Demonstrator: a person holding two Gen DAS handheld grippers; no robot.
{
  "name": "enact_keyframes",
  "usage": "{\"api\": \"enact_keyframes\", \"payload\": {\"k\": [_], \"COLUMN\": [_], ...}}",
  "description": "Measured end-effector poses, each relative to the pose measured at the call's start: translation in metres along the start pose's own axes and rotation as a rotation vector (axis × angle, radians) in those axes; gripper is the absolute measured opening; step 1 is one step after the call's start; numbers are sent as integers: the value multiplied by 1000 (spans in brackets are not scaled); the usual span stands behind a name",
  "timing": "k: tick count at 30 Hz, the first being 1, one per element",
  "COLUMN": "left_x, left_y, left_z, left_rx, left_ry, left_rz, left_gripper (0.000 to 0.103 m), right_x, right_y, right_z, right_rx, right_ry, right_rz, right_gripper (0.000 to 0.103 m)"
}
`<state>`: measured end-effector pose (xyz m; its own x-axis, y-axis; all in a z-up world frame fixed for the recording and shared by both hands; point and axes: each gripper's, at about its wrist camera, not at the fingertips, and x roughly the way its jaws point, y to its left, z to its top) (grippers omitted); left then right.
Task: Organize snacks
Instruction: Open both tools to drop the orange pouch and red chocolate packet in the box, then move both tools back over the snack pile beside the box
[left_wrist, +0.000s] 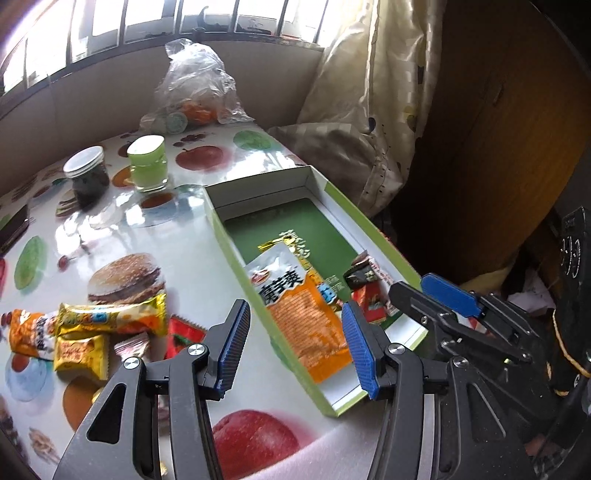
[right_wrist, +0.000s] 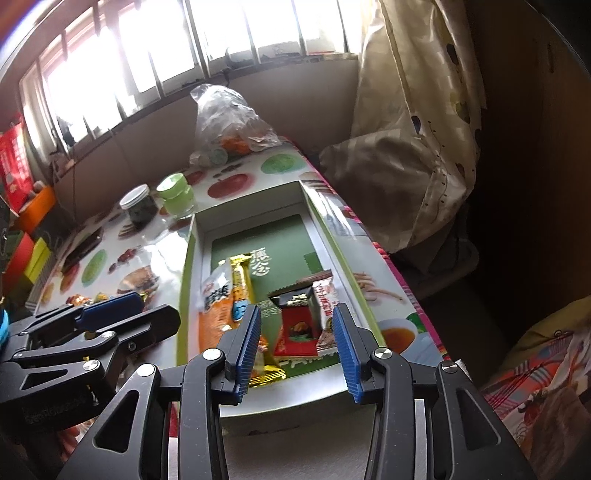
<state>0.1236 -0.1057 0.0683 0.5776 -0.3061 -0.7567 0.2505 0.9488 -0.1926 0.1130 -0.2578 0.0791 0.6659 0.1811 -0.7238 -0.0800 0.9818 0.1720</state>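
The tablecloth (left_wrist: 192, 236) is looking glossy and smooth, throwing back window glare. At two o'clock from it, the cardboard box (left_wrist: 236, 254) is showing matt walls. Foil snack wrappers (left_wrist: 110, 317) are shining at eight o'clock; a crinkled clear plastic bag (left_wrist: 195, 81) is glinting at twelve.

A clear plastic bag (left_wrist: 195, 81) slumps at the table's far edge, twelve o'clock; a green-lidded jar (left_wrist: 147, 164) stands toward ten o'clock, a white-lidded jar (left_wrist: 86, 177) of dark contents just beside it on its left; a cream curtain (left_wrist: 388, 92) hangs at one o'clock; barred window (right_wrist: 147, 55) behind, very bright.
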Motion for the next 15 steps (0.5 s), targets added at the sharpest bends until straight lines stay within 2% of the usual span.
{"api": "enact_keyframes", "payload": {"k": [15], "left_x": [-30], "left_y": [38], "left_z": [-25], "left_rx": [-53], "left_ry": [-30], "left_rz": [73], "left_gripper": [53], "right_x": [-7], "right_y": [34], "right_z": [-8], "right_rx": [-21], "right_ry": [-6], "right_rz": [61], "right_gripper": [39]}}
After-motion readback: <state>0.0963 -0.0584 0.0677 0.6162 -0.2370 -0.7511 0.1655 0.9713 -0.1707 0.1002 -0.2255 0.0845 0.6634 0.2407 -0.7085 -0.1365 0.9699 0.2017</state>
